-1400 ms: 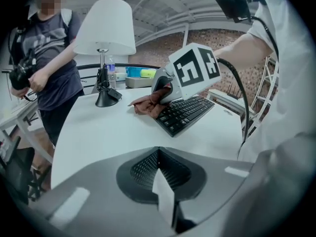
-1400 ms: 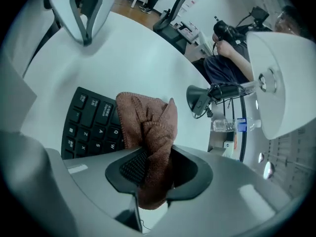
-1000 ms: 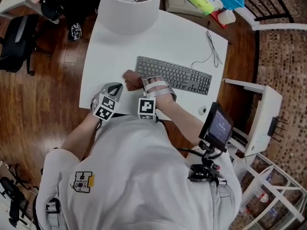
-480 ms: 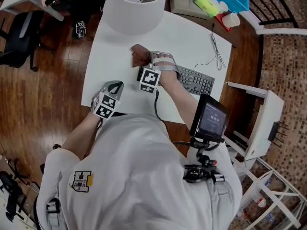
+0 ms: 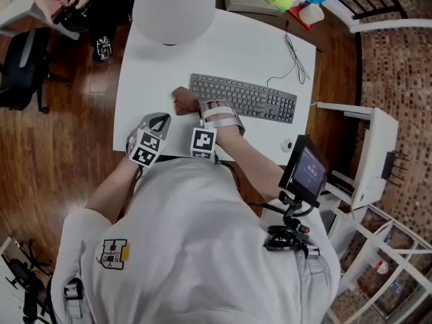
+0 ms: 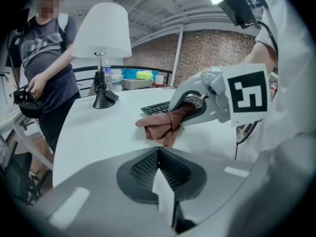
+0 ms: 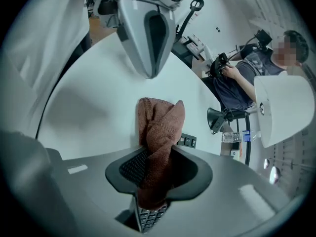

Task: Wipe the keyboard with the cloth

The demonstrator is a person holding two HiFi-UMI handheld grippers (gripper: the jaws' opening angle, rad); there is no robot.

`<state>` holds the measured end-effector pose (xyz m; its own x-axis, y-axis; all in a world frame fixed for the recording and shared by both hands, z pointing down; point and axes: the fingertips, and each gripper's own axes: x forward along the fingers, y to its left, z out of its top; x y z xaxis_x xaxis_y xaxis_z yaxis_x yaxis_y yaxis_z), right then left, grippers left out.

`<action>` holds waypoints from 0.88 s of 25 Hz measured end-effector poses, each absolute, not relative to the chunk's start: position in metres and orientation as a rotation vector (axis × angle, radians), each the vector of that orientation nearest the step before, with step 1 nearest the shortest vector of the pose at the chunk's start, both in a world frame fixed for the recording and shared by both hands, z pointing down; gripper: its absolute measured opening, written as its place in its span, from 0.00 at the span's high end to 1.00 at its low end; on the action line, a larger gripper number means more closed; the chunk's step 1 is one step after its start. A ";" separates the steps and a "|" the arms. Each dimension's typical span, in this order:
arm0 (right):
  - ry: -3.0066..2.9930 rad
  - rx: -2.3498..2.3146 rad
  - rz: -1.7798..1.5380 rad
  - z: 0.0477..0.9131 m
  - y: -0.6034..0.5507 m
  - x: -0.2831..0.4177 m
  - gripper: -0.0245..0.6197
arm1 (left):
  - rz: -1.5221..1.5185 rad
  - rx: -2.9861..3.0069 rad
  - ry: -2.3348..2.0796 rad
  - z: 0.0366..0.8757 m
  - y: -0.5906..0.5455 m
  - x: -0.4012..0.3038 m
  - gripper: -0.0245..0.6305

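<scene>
The right gripper [image 5: 194, 105] has brought the cloth [image 5: 182, 101] back from the far spot beside the lamp [image 5: 173, 15] to the left end of the keyboard [image 5: 256, 100].

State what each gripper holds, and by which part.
Right gripper: the brown cloth, pinched at its bunched lower part, the free end poking past the jaws. Left gripper: nothing, jaws together.

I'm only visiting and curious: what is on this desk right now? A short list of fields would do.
surface: white table
item to clean: grey keyboard, flat
wiper: brown cloth, bunched, at the keyboard's left end
right gripper: shut on the cloth
left gripper: shut, empty, near the table's front edge
also there: white lamp at the far edge
</scene>
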<state>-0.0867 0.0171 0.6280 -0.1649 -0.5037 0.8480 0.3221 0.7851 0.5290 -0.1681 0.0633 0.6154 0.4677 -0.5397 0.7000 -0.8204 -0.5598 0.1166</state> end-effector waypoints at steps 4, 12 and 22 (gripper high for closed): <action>-1.582 0.110 -0.654 0.638 0.053 -0.079 0.78 | 0.875 2.310 -1.101 0.614 0.071 -0.163 0.96; -1.595 0.104 -0.606 0.648 0.088 -0.071 0.78 | 0.896 2.345 -1.072 0.612 0.084 -0.162 0.96; -1.912 0.761 0.659 0.631 0.059 -0.079 0.78 | 0.891 2.370 -1.053 0.609 0.090 -0.161 0.96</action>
